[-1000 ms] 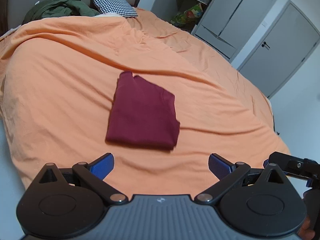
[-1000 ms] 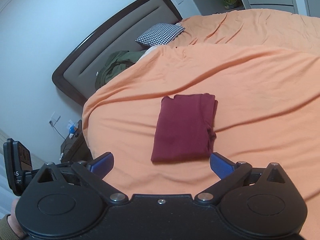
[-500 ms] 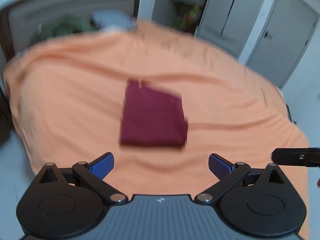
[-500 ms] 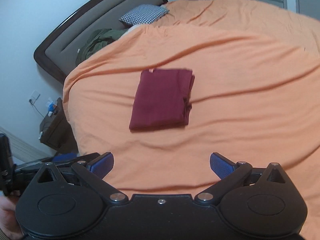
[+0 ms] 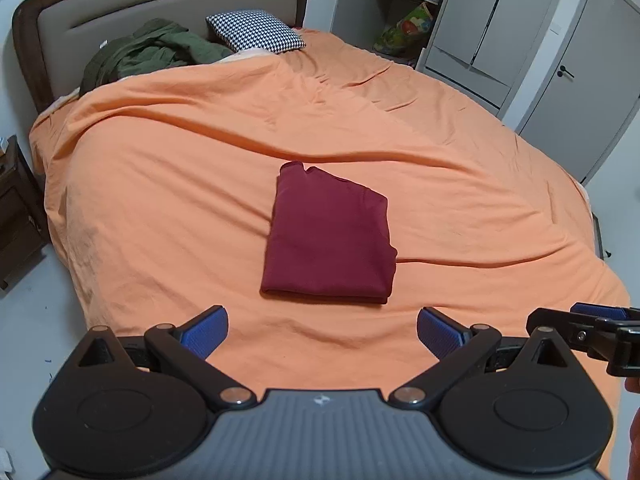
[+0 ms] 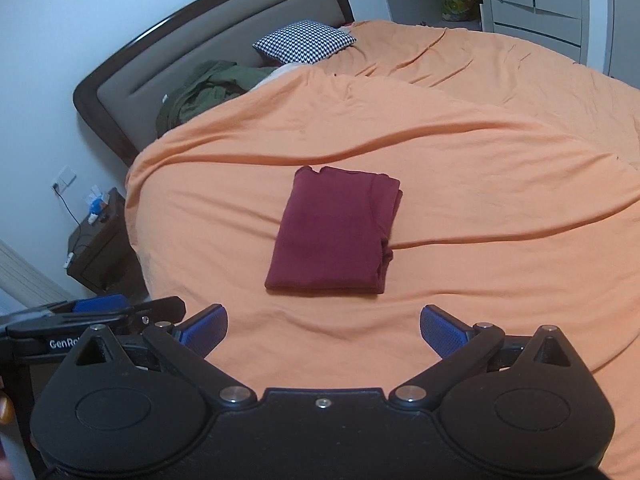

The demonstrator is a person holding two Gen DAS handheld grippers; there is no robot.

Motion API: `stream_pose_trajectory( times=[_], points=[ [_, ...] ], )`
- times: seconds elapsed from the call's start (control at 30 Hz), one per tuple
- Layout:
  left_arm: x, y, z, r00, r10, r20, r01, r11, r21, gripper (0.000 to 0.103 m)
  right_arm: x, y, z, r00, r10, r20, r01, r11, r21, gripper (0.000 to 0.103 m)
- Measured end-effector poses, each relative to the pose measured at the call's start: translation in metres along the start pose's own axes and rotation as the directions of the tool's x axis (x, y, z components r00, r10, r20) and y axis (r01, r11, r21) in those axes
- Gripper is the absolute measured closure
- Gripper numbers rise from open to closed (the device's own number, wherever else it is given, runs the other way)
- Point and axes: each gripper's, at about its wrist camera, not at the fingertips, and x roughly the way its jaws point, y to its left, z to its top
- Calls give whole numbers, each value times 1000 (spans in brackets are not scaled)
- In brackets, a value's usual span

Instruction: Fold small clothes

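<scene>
A maroon garment (image 5: 330, 240) (image 6: 336, 236) lies folded into a neat rectangle on the orange bedspread (image 5: 180, 184) (image 6: 500, 168), near the middle of the bed. My left gripper (image 5: 322, 334) hangs open above the near edge of the bed, well short of the garment, with nothing between its blue pads. My right gripper (image 6: 324, 332) is likewise open and empty, pulled back from the cloth. Each gripper shows at the edge of the other's view.
A dark green jacket (image 5: 148, 54) and a black-and-white checked pillow (image 5: 256, 36) lie by the padded headboard (image 5: 160, 4). A dark nightstand (image 6: 100, 248) stands left of the bed. Grey wardrobe doors (image 5: 560, 68) line the far right wall.
Both grippers have drawn back and risen from the bed, so the folded garment looks smaller and farther. The garment itself has stayed in place. Both stay open.
</scene>
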Motion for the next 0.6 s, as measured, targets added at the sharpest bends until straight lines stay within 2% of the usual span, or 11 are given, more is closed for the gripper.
stream_pose_trajectory(
  times=[0.6],
  points=[
    [8,2,7,1000,-7,0,7,1000,7,0,-3,-2,8,1000,-11,21,11,1000,6,1]
  ],
)
